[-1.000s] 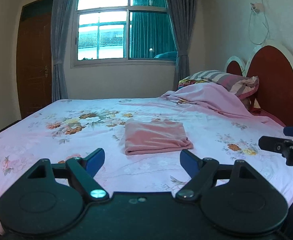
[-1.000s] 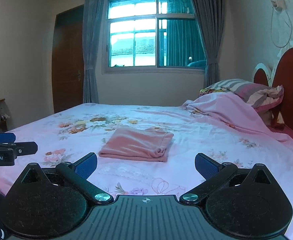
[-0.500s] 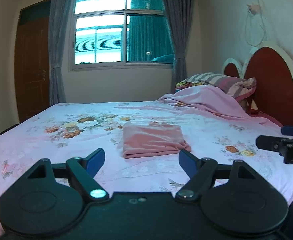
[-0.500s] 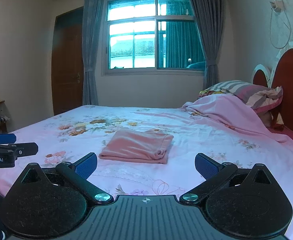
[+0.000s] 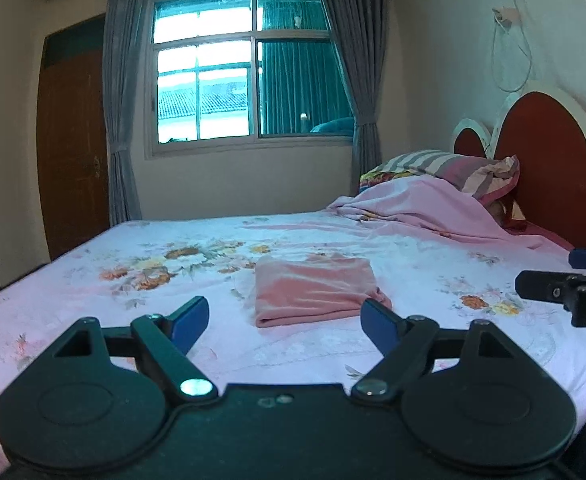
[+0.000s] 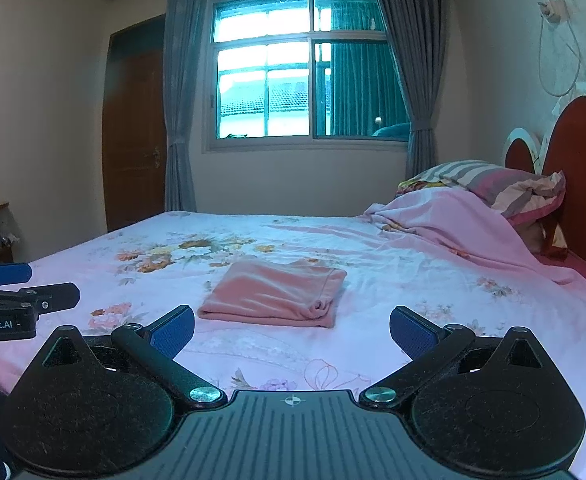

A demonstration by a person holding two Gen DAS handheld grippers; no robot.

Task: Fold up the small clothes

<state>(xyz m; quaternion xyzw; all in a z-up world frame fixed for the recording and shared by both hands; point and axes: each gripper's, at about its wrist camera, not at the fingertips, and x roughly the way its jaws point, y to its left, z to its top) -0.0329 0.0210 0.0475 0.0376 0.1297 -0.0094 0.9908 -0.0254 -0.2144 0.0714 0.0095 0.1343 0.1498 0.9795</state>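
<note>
Hand-held gripper (image 5: 283,322) wide apart, empty, just widened.

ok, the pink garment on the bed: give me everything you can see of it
The pink garment is a small salmon-pink piece of soft, slightly velvety-looking cloth, already folded into a flat, roughly rectangular stack of several layers. The right wrist view shows a rolled, slightly loose edge at its near right corner; the left wrist view shows a thick fold along its near edge. It lies flat near the middle of the floral bedsheet, touching only the sheet. Neither gripper reaches it. What kind of garment it is cannot be told.
</note>
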